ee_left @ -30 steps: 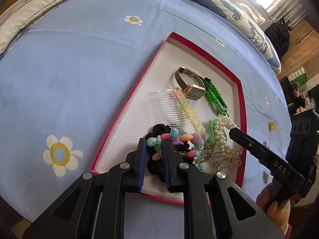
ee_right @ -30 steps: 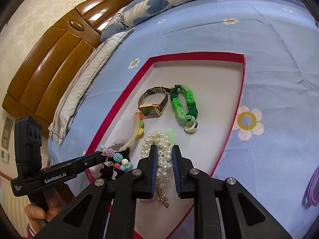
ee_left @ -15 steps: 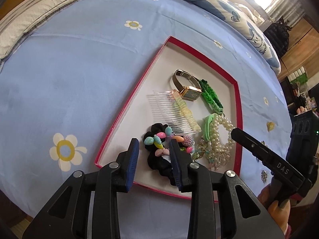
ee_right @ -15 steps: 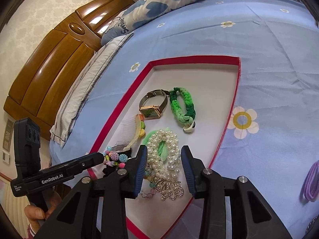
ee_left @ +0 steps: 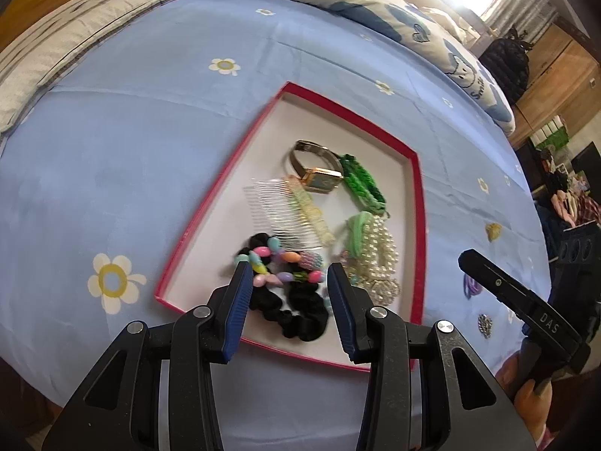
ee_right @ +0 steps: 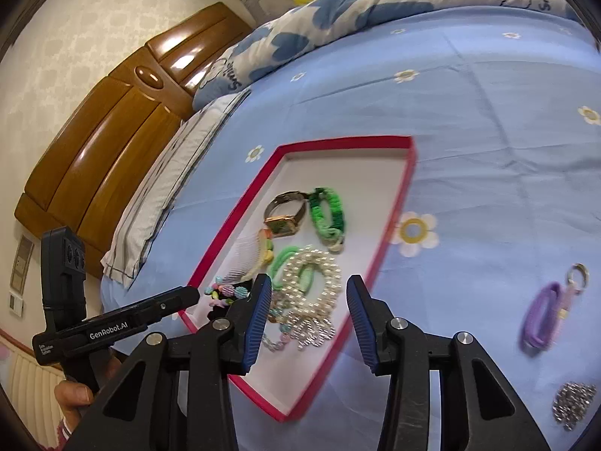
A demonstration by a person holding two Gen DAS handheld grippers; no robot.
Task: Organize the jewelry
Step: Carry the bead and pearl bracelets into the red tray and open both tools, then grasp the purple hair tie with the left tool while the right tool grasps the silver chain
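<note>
A big blue bedsheet with white daisies (ee_left: 131,143) lies under both tongs. On it, right in front of them, sits a flat white tray with a red rim (ee_left: 420,203). The left tongs (ee_left: 287,271) are wide apart and hold nothing; a black fabric scrunchie (ee_left: 300,312) and colourful bead bracelet (ee_left: 278,259) lie in the tray between their tips. The right tongs (ee_right: 308,283) are wide apart too, empty, over a white pearl bracelet (ee_right: 315,274). Farther ahead lie a clear plastic hair comb (ee_left: 278,206), a green braided bracelet (ee_right: 328,214) and a gold square watch (ee_left: 319,176). To the right of the right tongs, on the sheet, lies a purple loop strap (ee_right: 544,319).
</note>
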